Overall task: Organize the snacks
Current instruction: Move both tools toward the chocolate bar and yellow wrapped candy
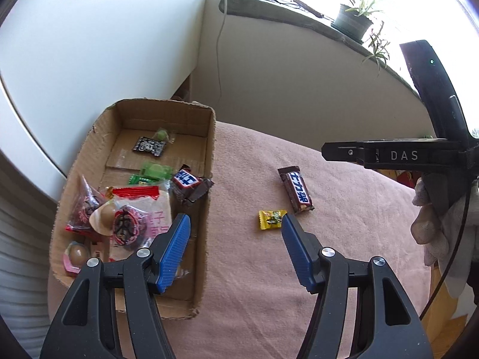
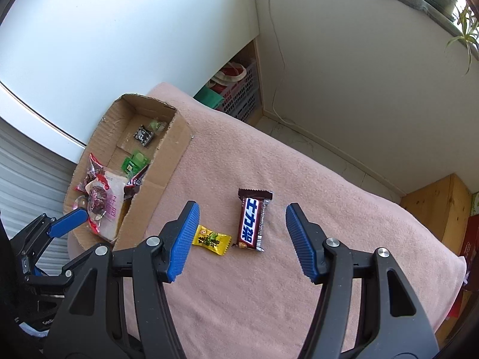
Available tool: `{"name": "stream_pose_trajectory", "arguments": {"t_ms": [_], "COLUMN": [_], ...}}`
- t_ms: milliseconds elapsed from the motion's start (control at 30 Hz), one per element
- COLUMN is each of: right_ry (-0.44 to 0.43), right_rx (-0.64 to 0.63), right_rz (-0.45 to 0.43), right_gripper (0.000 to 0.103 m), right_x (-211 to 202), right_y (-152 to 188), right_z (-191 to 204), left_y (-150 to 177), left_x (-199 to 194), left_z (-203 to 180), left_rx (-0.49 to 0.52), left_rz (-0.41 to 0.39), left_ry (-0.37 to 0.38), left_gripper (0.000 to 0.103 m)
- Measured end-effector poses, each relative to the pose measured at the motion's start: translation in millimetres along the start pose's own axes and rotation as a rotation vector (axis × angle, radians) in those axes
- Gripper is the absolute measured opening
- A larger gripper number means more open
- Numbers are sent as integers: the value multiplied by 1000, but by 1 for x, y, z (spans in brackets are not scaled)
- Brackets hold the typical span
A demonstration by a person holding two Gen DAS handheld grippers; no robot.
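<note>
A cardboard box [image 1: 209, 155] [image 2: 176, 146] on the pink blanket holds several wrapped snacks, among them a brown chocolate bar [image 1: 191, 184] leaning at its right wall. A second brown chocolate bar [image 1: 295, 189] [image 2: 252, 220] and a small yellow candy [image 1: 271, 219] [image 2: 213, 239] lie on the blanket to the right of the box. My left gripper [image 1: 235, 224] is open and empty, over the box's right wall, its right finger beside the yellow candy. My right gripper [image 2: 242, 209] is open and empty, above the two loose snacks.
The pink blanket [image 2: 299, 269] covers the table. A white cabinet [image 1: 89, 45] stands behind the box. A plastic basket [image 2: 239, 95] sits on the floor beyond the table. A wooden crate [image 2: 440, 209] stands at the right. A potted plant [image 1: 353, 21] sits on the windowsill.
</note>
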State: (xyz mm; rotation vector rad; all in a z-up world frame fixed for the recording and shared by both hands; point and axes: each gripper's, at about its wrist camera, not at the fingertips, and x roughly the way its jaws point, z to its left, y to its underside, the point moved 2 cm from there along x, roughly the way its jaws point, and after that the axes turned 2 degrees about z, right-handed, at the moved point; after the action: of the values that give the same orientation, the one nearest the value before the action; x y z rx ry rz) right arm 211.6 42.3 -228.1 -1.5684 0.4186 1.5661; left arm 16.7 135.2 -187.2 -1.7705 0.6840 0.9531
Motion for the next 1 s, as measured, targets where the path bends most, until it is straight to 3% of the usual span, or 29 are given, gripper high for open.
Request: {"name": "stream_pose_trajectory", "arguments": {"t_ms": [433,700,1000], "right_ry": [-81,-99,-94], "right_rx": [19,6,-3], "right_rz": [127,167,195], "right_gripper": [63,63,62], "right_x": [54,82,101], "right_y": [13,5,0], "right_z": [-21,-22,-19], "left_y": [20,17,17], "left_x": [50,79,106], "left_z": [-47,-41,-32], "left_rx": [-8,-95,-203], "left_rz": [125,170,235], "left_ry": [88,119,159], "left_gripper": [57,47,46]}}
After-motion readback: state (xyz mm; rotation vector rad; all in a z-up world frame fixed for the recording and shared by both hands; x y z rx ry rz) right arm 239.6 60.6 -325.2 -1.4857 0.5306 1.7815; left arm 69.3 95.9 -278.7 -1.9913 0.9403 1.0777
